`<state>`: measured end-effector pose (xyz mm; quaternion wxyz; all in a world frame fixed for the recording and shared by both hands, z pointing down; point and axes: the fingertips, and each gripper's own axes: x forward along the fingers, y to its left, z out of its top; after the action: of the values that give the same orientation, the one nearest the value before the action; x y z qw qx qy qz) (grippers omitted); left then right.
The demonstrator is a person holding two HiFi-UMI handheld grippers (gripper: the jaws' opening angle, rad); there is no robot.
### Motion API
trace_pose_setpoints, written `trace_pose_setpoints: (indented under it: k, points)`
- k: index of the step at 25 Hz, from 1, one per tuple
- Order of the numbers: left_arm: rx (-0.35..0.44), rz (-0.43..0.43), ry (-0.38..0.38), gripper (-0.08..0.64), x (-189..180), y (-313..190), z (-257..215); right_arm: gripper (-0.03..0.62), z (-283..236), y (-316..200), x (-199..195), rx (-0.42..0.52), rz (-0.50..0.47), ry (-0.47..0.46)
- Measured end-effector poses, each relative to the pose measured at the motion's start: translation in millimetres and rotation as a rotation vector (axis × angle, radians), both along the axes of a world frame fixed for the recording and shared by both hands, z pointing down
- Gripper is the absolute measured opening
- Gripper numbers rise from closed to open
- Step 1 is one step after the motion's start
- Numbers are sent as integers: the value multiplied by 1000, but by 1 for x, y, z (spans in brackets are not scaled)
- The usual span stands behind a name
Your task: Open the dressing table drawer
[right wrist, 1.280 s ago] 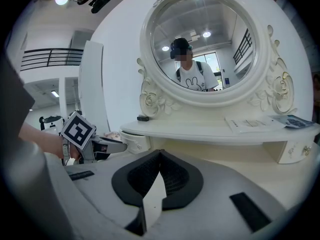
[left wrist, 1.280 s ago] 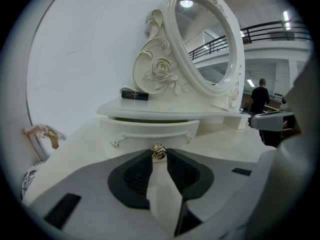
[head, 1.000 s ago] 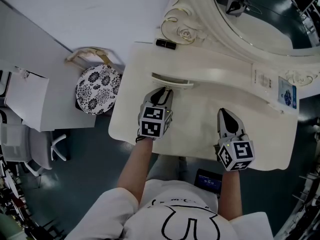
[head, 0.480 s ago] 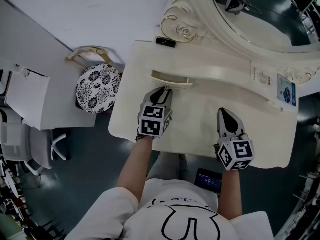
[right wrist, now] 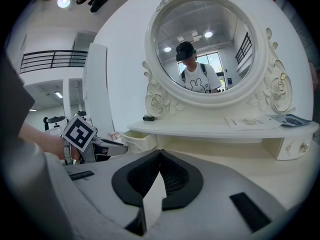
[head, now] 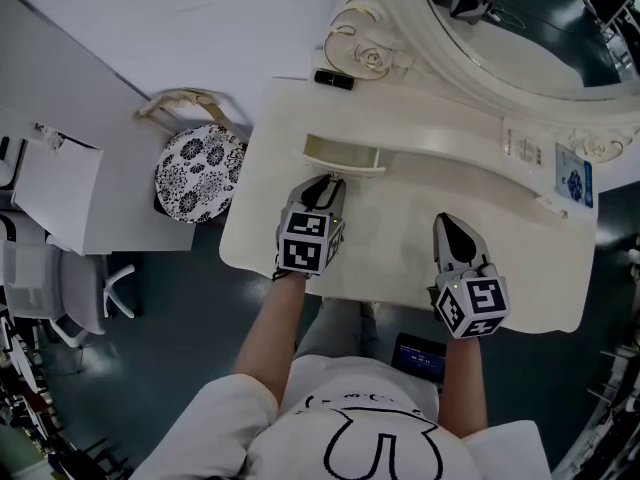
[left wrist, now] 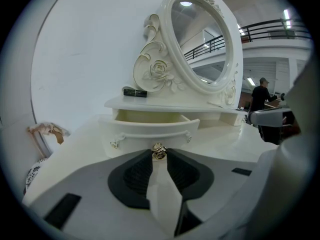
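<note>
A floral stool is standing at nine o'clock of the dressing table. You are holding the left gripper with its jaws clamped on the small gold knob of the drawer. The drawer is sitting partly out at that gripper's twelve o'clock, so the grip is letting you pull straight toward yourself. At three o'clock, the right gripper is waiting over the tabletop, jaws together and empty, probably keeping clear of the drawer's path.
</note>
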<state>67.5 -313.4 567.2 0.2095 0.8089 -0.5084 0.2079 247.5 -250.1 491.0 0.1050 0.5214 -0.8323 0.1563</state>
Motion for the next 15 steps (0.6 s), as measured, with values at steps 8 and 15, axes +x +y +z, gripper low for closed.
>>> trace_pose_setpoints:
  k: [8, 15]
  points:
    - [4, 8, -4, 107, -1, 6, 0, 20, -1, 3, -2, 2, -10, 3]
    - [2, 9, -5, 107, -3, 14, 1, 20, -3, 7, -7, 9, -17, 4]
